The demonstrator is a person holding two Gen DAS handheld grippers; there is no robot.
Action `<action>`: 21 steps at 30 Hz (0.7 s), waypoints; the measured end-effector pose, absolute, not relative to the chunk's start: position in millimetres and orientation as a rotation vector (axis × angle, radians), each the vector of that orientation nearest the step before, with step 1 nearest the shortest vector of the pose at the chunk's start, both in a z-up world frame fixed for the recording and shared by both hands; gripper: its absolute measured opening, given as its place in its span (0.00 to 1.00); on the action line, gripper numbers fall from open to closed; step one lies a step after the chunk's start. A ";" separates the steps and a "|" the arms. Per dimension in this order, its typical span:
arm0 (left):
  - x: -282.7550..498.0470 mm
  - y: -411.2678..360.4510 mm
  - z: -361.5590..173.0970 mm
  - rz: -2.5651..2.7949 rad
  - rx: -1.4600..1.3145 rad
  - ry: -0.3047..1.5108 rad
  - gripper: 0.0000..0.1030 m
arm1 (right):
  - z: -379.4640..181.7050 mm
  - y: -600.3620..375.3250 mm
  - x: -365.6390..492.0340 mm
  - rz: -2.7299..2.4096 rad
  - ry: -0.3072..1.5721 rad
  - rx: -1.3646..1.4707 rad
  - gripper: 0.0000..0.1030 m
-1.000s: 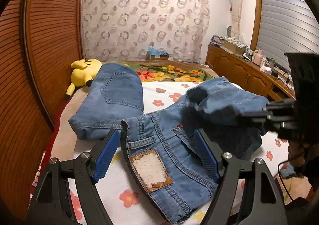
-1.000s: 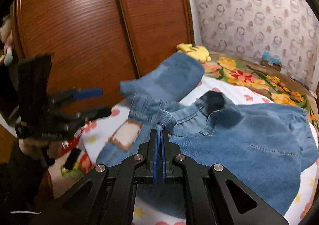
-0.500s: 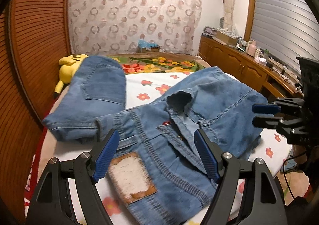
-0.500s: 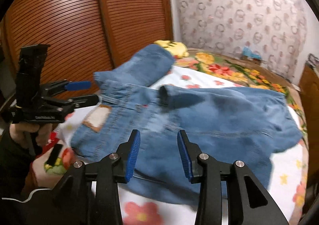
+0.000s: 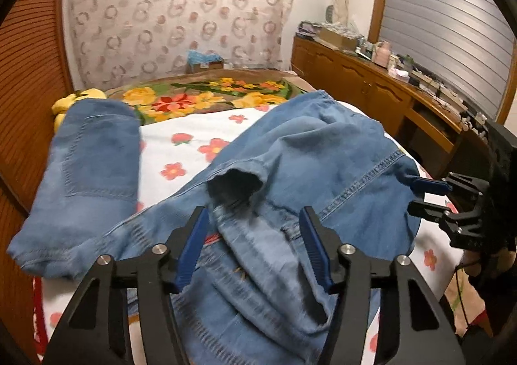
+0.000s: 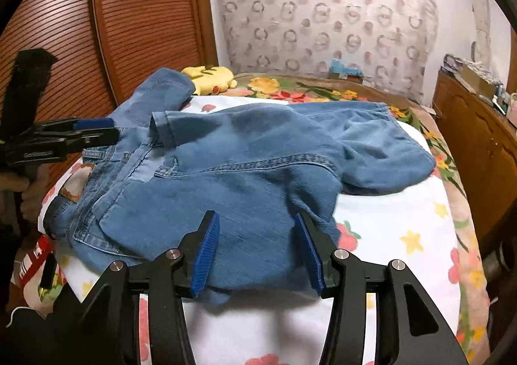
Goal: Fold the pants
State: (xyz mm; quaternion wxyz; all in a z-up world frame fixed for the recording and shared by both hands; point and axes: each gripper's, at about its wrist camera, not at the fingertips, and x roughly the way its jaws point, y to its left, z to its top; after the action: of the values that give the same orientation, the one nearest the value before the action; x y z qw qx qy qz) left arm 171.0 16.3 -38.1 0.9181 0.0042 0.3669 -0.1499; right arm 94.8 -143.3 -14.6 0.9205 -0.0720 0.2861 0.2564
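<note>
One pair of light-blue denim pants lies crumpled on the white flower-print bedsheet, one leg thrown toward the single yellow plush toy by the brown slatted wardrobe door.

Two black hand-held grippers with blue pads work over it. The left gripper has just been narrowing its jaws; they stand apart over the waistband folds, pinching nothing. The right gripper has just been opening; its pads are spread above the near edge of the denim, not pressing on it.
</note>
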 end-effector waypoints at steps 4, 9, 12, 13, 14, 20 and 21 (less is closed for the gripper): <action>192.7 5.4 -45.5 -0.326 0.002 0.800 0.45 | -9.9 -150.5 79.9 0.507 0.553 -0.128 0.53; 214.5 -6.9 -56.9 -0.312 0.032 0.842 0.38 | -24.0 -160.9 72.9 0.463 0.542 -0.100 0.57; 225.3 -9.1 -59.7 -0.291 0.046 0.854 0.29 | -29.9 -166.4 72.7 0.457 0.555 -0.069 0.58; 226.9 -8.5 -59.7 -0.284 0.047 0.854 0.22 | -30.1 -167.6 71.6 0.453 0.554 -0.068 0.58; 226.9 -7.4 -58.6 -0.276 0.048 0.852 0.13 | -29.8 -168.9 69.6 0.451 0.552 -0.069 0.58; 197.6 4.0 -34.0 -0.297 0.039 0.779 0.03 | -29.5 -178.0 73.6 0.434 0.546 -0.070 0.58; 191.1 6.6 -29.8 -0.300 0.039 0.770 0.03 | -29.0 -178.5 74.1 0.430 0.545 -0.068 0.58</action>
State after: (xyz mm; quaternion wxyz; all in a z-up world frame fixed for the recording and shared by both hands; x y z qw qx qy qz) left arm 191.1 6.6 -29.8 0.9158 0.0190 0.3739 -0.1457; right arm 74.1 -178.5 -29.0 0.9398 -0.0331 0.2670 0.2105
